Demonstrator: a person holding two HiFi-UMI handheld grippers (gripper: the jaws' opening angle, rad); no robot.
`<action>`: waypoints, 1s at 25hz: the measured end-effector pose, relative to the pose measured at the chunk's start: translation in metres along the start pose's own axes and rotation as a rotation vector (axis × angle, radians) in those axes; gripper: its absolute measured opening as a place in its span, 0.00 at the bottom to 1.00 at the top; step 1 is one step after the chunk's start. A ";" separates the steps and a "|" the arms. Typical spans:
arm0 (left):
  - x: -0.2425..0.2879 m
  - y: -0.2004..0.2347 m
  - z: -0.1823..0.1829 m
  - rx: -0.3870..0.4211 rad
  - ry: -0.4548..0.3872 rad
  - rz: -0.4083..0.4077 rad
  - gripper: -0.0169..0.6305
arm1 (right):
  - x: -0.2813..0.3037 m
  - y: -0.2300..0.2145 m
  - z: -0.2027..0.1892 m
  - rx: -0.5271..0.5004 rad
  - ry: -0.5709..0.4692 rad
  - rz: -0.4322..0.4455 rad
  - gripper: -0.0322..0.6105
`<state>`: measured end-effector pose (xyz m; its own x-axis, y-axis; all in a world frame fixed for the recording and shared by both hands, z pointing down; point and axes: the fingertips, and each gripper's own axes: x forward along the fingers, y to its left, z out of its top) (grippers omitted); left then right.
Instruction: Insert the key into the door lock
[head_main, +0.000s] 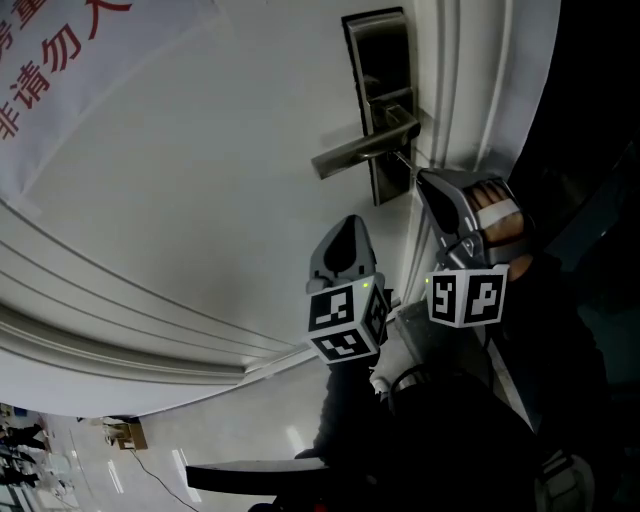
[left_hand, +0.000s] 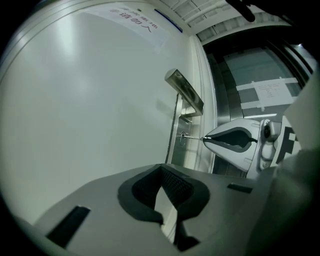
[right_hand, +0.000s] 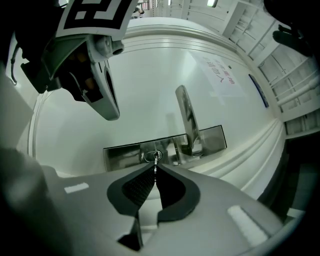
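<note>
Red characters "非请勿入" on white door notice (head_main: 90, 80), upper line cropped

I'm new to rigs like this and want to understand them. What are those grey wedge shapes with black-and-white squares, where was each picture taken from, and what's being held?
There is no robot here. A person holds a grey two-jaw tool in each hand, and the patterned cubes are parts of those tools. The head view comes from a camera on the person's head and shows a white door with a silver lever handle and a metal lock plate. The other two views come from cameras riding on each tool. The right gripper has its jaws shut on a thin metal key, whose tip is at the keyhole. The left gripper hangs alongside, jaws together on nothing.
</note>
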<state>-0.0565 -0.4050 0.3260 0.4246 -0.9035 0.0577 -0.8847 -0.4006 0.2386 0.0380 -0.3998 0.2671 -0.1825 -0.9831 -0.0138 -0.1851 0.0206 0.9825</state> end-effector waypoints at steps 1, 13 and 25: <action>0.001 0.000 0.001 0.004 -0.007 -0.002 0.03 | 0.001 0.000 0.000 -0.010 0.005 0.000 0.07; 0.002 0.003 0.002 0.000 -0.016 -0.019 0.03 | 0.009 -0.001 0.005 -0.116 0.059 0.012 0.07; 0.008 -0.001 -0.006 -0.005 0.010 -0.037 0.03 | 0.014 -0.001 0.007 -0.154 0.080 0.023 0.07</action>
<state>-0.0509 -0.4105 0.3318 0.4586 -0.8867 0.0583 -0.8674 -0.4325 0.2459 0.0291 -0.4127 0.2648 -0.1069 -0.9941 0.0181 -0.0303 0.0214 0.9993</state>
